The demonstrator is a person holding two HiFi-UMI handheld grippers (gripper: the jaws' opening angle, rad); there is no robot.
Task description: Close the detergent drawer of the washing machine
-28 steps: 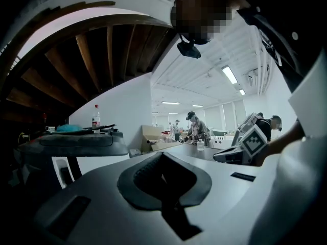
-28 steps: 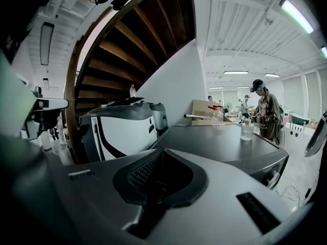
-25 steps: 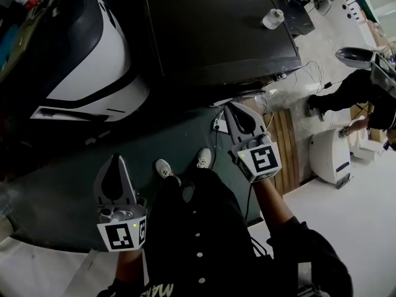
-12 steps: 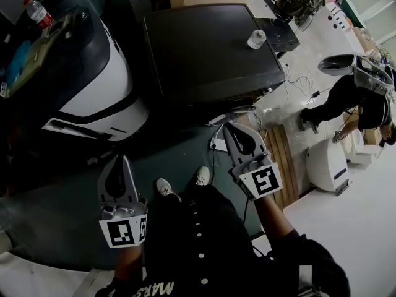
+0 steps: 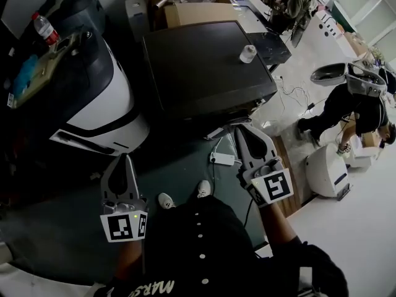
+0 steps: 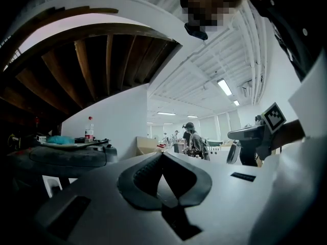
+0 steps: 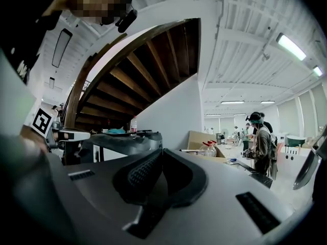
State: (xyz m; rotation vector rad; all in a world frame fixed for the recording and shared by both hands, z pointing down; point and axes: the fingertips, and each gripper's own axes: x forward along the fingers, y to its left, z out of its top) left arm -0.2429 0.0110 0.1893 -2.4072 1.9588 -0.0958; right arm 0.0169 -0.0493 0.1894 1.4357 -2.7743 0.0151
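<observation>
Here, the washing machine [image 5: 204, 67] stands in front of the person as a dark box with a flat top, seen from above; a small white cup [image 5: 247, 54] sits on that top toward the right back corner. Close to the right front corner, what I take for the detergent drawer [image 5: 218, 132] juts out as a pale strip over the floor; it seems not yet pushed in, though the head view is too dark there to be sure.

The right tongs [image 5: 243, 130] are pressed together with nothing between them, and their tips lie just beside that pale strip in the head view (whether they touch it I cannot tell); the left tongs [image 5: 127, 161] are closed and empty too, well apart to the left, over the dark floor mat [image 5: 179, 159]. Both gripper views look level across the room and show no drawer.

As for handling: such a drawer is probably light, hard plastic on stiff rails, so it should slide with a small, steady push; it is rather smooth, so pinching is not needed. In my opinion the best place is the middle of its flat front face, pushed straight toward the machine with the closed tips; a push at one corner may twist it and make it jam. A white power strip [image 5: 222, 159] lies on the floor below; it is better not to catch it.
</observation>
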